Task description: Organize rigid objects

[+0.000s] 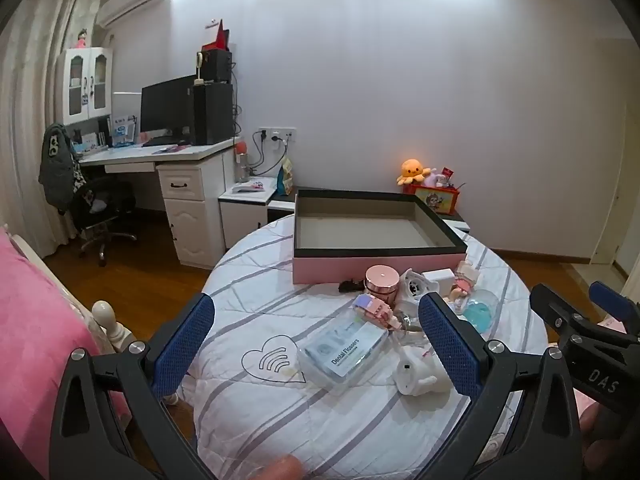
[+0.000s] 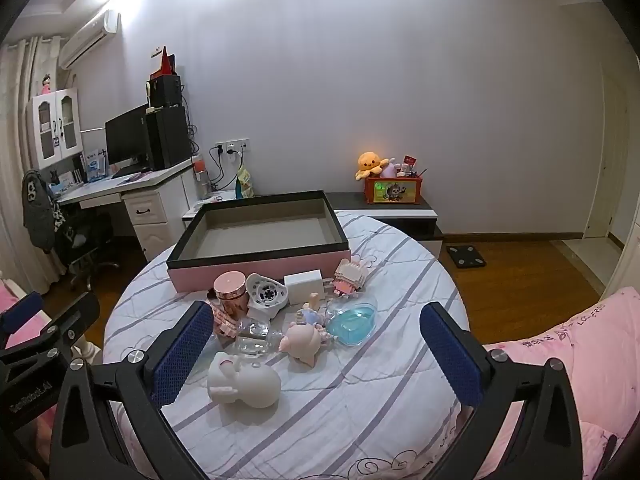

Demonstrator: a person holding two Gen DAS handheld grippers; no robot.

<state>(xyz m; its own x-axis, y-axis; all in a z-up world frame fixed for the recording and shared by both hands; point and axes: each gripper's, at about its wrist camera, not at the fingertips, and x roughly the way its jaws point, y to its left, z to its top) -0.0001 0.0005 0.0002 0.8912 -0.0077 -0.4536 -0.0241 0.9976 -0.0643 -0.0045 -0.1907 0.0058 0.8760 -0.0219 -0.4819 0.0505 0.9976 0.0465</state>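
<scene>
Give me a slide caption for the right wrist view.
Open right gripper hovers over toys before an empty pink box.

I worked over a bed (image 2: 360,400) under a striped white quilt. A pink box (image 2: 256,248) lay open at its far end. Just before the box sat a pink jar (image 2: 230,292), a white block (image 2: 304,286), a clear blue dish (image 2: 354,322) and a white figurine (image 2: 244,382).

Open, shallow rectangular pink box with black rim and grey interior (image 2: 256,236), lying flat at far side of round striped surface, nothing visible inside. Clustered just before it: upright rose-gold cylindrical jar (image 2: 230,292), white rectangular block (image 2: 304,283), clear flat packet labelled "Dental Flossers" (image 1: 346,354). Nearer: white glossy animal figurine (image 2: 242,382) on its side, pink big-headed doll (image 2: 302,340) toppled, clear dish of blue liquid (image 2: 354,322).
</scene>
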